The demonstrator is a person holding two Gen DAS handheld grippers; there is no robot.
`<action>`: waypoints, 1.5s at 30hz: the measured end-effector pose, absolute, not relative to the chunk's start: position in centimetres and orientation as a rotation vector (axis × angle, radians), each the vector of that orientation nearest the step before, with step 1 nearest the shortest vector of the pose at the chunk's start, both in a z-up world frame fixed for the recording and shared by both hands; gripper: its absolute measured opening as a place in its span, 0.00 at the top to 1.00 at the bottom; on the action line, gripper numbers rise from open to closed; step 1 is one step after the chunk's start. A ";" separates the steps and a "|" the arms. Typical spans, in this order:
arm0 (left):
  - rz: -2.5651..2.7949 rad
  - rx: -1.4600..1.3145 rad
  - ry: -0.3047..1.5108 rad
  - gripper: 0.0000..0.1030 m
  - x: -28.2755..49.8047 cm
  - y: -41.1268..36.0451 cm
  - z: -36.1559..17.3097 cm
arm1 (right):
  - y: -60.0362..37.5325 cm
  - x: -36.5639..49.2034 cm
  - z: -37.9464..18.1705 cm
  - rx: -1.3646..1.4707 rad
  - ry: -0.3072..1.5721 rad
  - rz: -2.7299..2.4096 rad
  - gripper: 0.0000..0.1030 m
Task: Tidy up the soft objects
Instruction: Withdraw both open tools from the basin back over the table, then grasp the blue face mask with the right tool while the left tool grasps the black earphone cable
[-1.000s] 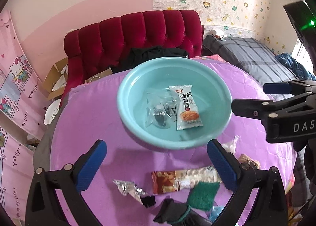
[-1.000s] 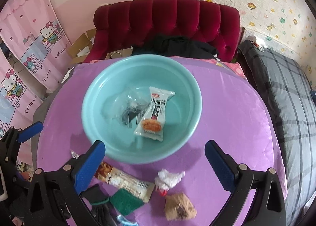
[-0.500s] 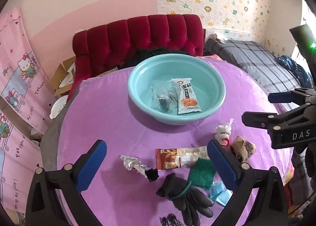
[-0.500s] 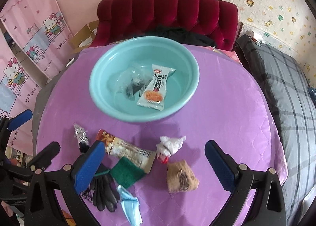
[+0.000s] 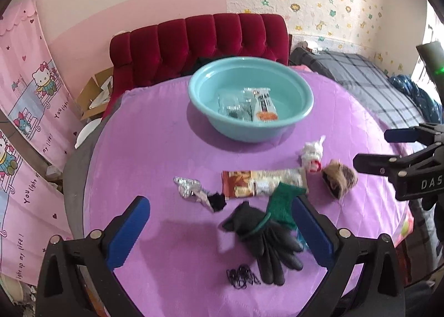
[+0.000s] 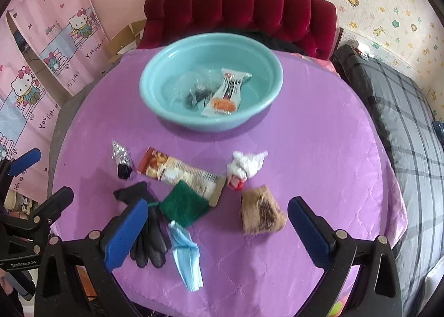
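A teal basin (image 5: pixel 302 111) (image 6: pixel 155 100) stands at the far side of the purple table and holds a white-orange snack packet (image 6: pixel 226 92) and a clear bag (image 6: pixel 194 89). Nearer lie a long snack wrapper (image 5: pixel 260 182) (image 6: pixel 180 172), a green pad (image 5: pixel 283 203) (image 6: pixel 184 203), a black glove (image 5: pixel 266 239) (image 6: pixel 149 233), a blue mask (image 6: pixel 186 253), a foil wrapper (image 5: pixel 191 190) (image 6: pixel 120 156), a white wad (image 5: pixel 312 152) (image 6: pixel 245 165) and a brown bundle (image 5: pixel 340 181) (image 6: pixel 262 214). My left gripper (image 5: pixel 219 233) and right gripper (image 6: pixel 216 233) are open and empty above the near edge.
A red tufted sofa (image 5: pixel 199 39) stands behind the table. A bed with a grey plaid cover (image 6: pixel 402 111) is on the right. Pink Hello Kitty curtains (image 5: pixel 25 111) hang on the left. A small tangle of black hair ties (image 5: pixel 241 278) lies near the front edge.
Both grippers have pulled back and up from the basin, so the loose items on the near table have come into view. Both stay open.
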State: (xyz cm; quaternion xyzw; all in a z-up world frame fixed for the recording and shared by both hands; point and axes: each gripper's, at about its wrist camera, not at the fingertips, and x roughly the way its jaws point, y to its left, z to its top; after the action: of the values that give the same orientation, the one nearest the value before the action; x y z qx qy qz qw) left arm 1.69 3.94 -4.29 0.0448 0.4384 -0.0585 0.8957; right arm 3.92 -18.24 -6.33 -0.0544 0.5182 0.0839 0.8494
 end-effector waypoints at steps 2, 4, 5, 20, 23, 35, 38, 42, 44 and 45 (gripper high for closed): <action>-0.125 0.090 0.926 0.00 1.2 4.0 -5.1 | -18.3 3.4 -6.8 -0.117 1.100 0.177 0.00; -0.132 0.077 0.951 0.00 0.9 4.1 -5.9 | -18.1 3.0 -7.5 -0.126 1.116 0.180 0.00; -0.131 0.075 0.961 0.00 0.7 4.2 -6.3 | -18.1 3.0 -7.7 -0.129 1.121 0.181 0.00; -0.121 0.048 1.050 0.00 -0.8 4.8 -10.6 | -17.3 1.6 -12.7 -0.152 1.262 0.214 0.00; -0.121 0.038 1.078 0.00 -1.1 4.9 -11.7 | -17.2 1.4 -14.1 -0.158 1.294 0.222 0.00; -0.131 0.032 1.169 0.00 -2.1 4.9 -15.3 | -16.8 0.5 -18.9 -0.165 1.401 0.235 0.00; -0.131 0.032 1.192 0.00 -2.4 4.9 -16.1 | -16.6 0.3 -19.9 -0.156 1.424 0.248 0.10; -0.127 0.030 1.208 0.00 -2.6 5.0 -16.6 | -16.5 0.3 -20.8 -0.131 1.444 0.275 0.32; -0.129 0.028 1.214 0.00 -2.6 5.0 -16.8 | -16.1 0.2 -21.1 -0.117 1.442 0.297 0.48; -0.126 0.031 1.219 0.00 -2.6 4.9 -16.9 | -16.0 0.1 -21.1 -0.105 1.436 0.309 0.63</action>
State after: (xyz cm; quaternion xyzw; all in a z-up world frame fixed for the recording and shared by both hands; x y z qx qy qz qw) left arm -2.63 4.95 -16.93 0.0144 0.5721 -0.0592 0.8179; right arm 0.06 -15.98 -21.12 -0.0477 0.6549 0.1409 0.7409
